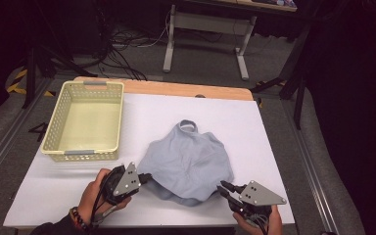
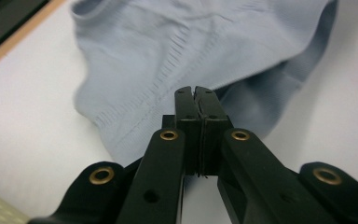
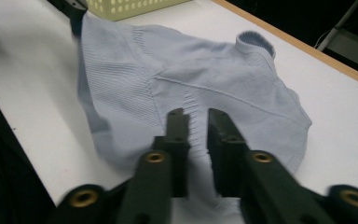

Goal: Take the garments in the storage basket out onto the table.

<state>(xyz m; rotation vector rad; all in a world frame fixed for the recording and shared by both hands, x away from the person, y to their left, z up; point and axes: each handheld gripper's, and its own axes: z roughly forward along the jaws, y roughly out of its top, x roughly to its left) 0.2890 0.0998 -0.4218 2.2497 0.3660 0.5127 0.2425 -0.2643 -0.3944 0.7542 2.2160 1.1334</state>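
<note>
Both hand-held grippers, left (image 1: 146,177) clamped shut, right (image 1: 222,186) narrowly parted, flank a blue sweater (image 1: 186,159) on the white table (image 1: 274,161).

Layout on the desk (image 1: 274,127): the garment (image 1: 186,164) lies near the middle, toward the near edge, its collar pointing to the far side. The basket (image 1: 85,122) stands to its left, at the far-left part of the desk, apart from the garment. The left gripper (image 1: 144,177) sits at the garment's near-left edge; the right gripper (image 1: 223,187) sits at its near-right edge, beside the hem.
</note>
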